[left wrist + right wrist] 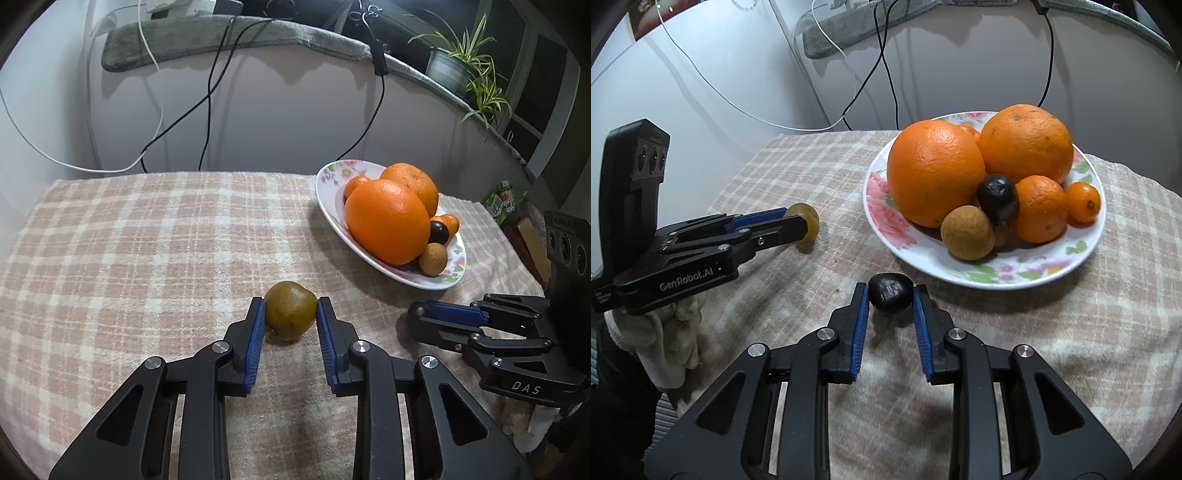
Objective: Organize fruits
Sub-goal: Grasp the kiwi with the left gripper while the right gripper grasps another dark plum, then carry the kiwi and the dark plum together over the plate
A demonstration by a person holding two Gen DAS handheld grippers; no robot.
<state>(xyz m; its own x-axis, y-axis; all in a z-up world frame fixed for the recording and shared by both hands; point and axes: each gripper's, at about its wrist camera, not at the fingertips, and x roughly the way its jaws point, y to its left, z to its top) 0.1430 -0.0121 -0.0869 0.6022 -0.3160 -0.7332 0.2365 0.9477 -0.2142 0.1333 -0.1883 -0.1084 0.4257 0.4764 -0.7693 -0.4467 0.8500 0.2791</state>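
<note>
**Two grippers, a fruit between the fingers of each**

The left gripper (pixel 290 314) sits low over the checked cloth (pixel 147 240) that covers the tabletop, its blue-padded fingers (pixel 256 343) on either side of a greenish-brown fruit (pixel 290 309). Both pads appear to touch the fruit's sides, and the fruit rests on the cloth toward the near edge, well apart from the plate.

The right gripper (pixel 890 299) is also down at the cloth, near the plate's front rim. Between its fingertips lies a small dark, wrinkled fruit (pixel 890 293). The left pad meets it; on the right side a thin gap seems to remain, so I cannot tell whether the fruit is truly gripped.

The flowered plate (pixel 886 221) stands toward the far right corner of the tabletop. It carries two large oranges (pixel 934 173), a smaller orange (pixel 1039 208), a tiny orange fruit (pixel 1083 202), a dark fruit (pixel 997 197) and a tan round fruit (pixel 967 232), all crowded together and touching.
</note>
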